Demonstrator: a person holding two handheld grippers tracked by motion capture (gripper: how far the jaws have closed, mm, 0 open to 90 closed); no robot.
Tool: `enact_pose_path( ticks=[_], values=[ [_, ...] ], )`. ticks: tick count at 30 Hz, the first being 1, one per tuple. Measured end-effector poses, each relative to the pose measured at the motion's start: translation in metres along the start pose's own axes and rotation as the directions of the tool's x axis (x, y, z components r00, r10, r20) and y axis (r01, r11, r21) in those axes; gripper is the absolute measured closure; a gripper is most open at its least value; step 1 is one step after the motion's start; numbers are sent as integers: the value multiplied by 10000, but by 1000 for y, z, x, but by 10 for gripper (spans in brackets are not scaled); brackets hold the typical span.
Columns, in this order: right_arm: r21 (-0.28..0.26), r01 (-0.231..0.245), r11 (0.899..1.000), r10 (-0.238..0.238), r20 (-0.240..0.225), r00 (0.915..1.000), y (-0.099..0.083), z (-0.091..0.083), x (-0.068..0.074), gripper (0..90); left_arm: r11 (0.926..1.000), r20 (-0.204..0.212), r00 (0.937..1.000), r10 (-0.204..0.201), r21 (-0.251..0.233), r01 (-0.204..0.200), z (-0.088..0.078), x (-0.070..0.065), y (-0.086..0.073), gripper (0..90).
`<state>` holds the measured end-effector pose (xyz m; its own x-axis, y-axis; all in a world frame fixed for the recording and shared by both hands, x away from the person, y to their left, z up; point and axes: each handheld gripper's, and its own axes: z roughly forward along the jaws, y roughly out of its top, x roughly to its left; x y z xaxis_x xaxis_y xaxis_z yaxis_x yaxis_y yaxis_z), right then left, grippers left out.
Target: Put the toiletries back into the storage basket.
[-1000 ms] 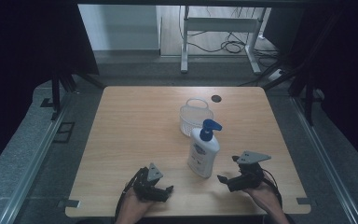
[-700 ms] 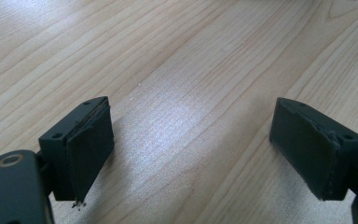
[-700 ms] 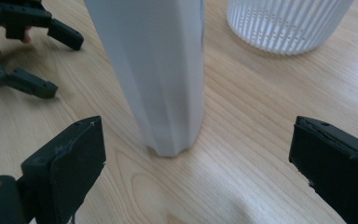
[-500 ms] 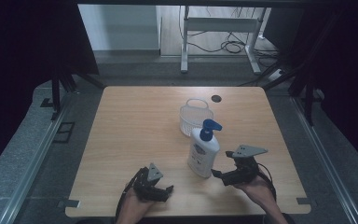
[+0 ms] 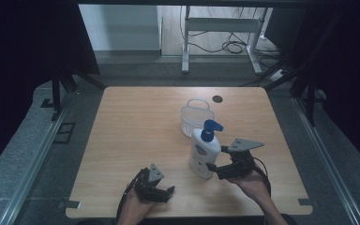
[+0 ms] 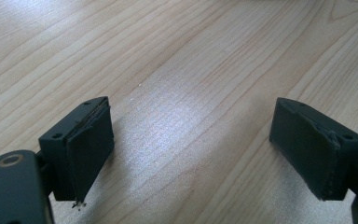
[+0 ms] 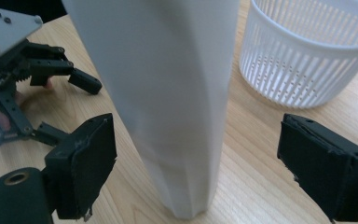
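High view showed the right tongs moved in from the table edge since a second before, their jaws having just been closing around the white plastic pump bottle with a blue nozzle, which stood just before the white slotted plastic basket on the pale wooden table. A grasp looked imminent. Left tongs rested near the front edge. Grey floor and cables lay beyond.

Left gripper view showed wide-open, empty jaws over bare wood.

Right gripper view showed both pads clear of the bottle between them.
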<state>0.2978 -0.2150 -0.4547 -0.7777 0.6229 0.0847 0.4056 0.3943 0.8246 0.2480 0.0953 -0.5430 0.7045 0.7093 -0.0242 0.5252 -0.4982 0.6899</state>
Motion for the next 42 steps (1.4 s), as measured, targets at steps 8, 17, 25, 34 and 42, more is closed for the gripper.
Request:
enact_pose_path(
  ticks=[8, 17, 25, 34, 42],
  values=[
    [-51, 11, 10000, -11, 0, 10000, 10, 9, 2, 128, 10000, -13, 10000, -11, 2, 11, 0, 0, 0, 132],
    [-44, -19, 10000, 20, 57, 10000, 14, 17, 4, 134, 10000, -18, 10000, 22, 41, -21, 0, 0, 0, 132],
    [-29, 213, 9998, -213, 63, 9998, 22, 26, 7, 178, 10000, -30, 10000, -30, 0, 30, 0, 0, 0, 132],
    [-218, 405, 9989, -402, 126, 9991, 24, 32, 11, 302, 10000, -41, 10000, -42, -2, 42, 0, 0, 0, 132],
    [-287, 905, 9955, -895, 329, 9954, 25, 29, 11, 357, 10000, -45, 10000, -41, -1, 41, 0, 0, 0, 131]
  ],
)
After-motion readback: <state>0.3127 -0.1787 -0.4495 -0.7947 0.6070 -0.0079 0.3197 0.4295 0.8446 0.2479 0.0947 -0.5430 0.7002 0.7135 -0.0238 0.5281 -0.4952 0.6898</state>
